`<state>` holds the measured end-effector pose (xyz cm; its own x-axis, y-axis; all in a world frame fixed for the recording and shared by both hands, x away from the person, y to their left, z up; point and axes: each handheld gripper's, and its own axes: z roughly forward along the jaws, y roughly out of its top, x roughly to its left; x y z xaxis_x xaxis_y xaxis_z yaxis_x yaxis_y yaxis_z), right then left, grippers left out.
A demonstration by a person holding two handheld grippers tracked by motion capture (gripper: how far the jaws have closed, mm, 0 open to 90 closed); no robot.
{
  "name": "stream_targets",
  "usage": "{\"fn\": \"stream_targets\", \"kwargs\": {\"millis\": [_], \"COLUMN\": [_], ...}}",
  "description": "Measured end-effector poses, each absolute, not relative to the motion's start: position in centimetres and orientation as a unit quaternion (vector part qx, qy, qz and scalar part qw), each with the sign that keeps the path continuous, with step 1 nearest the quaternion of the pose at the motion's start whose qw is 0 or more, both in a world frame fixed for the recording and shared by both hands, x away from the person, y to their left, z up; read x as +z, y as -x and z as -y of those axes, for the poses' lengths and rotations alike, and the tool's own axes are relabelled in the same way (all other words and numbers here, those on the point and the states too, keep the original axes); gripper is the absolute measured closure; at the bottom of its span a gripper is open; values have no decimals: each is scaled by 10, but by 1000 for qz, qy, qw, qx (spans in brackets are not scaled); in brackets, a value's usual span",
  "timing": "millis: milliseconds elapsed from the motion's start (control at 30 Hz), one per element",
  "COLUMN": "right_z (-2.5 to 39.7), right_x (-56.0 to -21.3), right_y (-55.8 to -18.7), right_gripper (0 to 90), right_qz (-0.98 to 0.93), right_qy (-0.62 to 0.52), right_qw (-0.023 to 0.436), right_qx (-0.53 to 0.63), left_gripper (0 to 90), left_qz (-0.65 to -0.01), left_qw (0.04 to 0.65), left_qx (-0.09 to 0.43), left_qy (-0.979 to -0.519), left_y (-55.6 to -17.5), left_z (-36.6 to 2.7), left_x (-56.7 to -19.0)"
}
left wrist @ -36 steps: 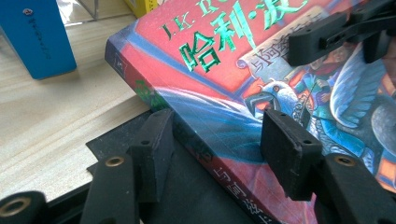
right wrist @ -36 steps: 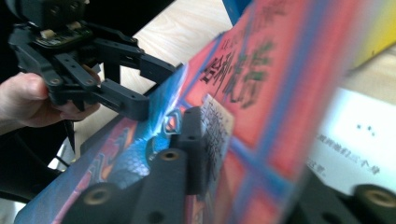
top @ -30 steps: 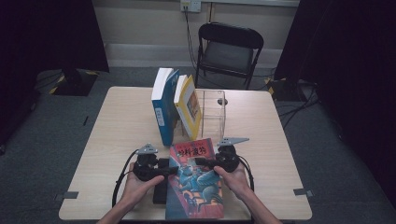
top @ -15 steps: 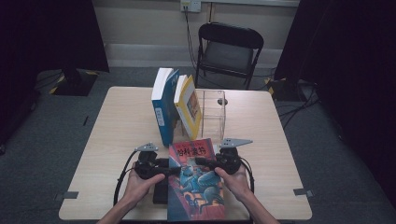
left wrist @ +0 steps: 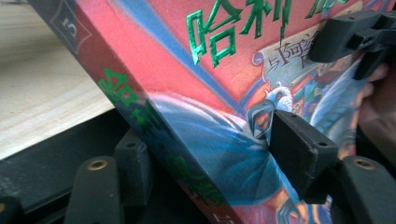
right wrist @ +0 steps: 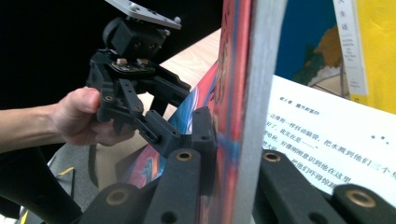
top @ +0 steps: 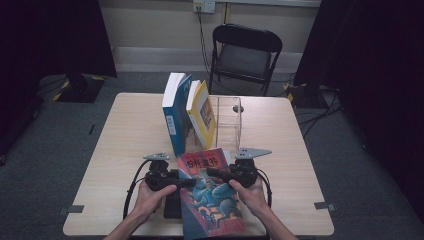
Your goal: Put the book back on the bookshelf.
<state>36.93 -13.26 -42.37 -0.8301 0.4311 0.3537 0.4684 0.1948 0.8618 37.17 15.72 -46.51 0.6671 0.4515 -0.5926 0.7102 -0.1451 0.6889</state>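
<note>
Red book (top: 210,195) with green Chinese title (characters too stylised to read surely), at 6 o'clock on table (top: 125,130), pinched by left gripper (top: 172,181) and right gripper (top: 220,174).

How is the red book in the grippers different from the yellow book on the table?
The red book is held between the left gripper and right gripper, leaning back; the yellow book stands on the table beside the blue book. The red cover has a painted picture; the yellow looks mostly plain. Both are paperbacks.
</note>
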Motion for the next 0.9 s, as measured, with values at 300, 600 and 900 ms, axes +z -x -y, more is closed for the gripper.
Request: {"fn": "stream_targets", "kwargs": {"millis": [300, 600, 900], "right_z": [136, 139, 150], "right_x": [-416, -412, -415], "right_y": [-365, -369, -373], "right_gripper": [850, 813, 584], "right_qz": [767, 755, 762], "right_qy": [299, 304, 320], "right_qw": [-3, 22, 7], "right_qx": [-567, -580, -563], "left_gripper": [548, 675, 699], "left_qz": [-361, -353, -356], "left_qw": [552, 564, 562], "left_qx": [-124, -127, -131], "left_qy": [-742, -735, -735], "left_y": [-365, -359, -358], "left_z": [-148, -150, -150], "left_x": [-451, -439, -441]}}
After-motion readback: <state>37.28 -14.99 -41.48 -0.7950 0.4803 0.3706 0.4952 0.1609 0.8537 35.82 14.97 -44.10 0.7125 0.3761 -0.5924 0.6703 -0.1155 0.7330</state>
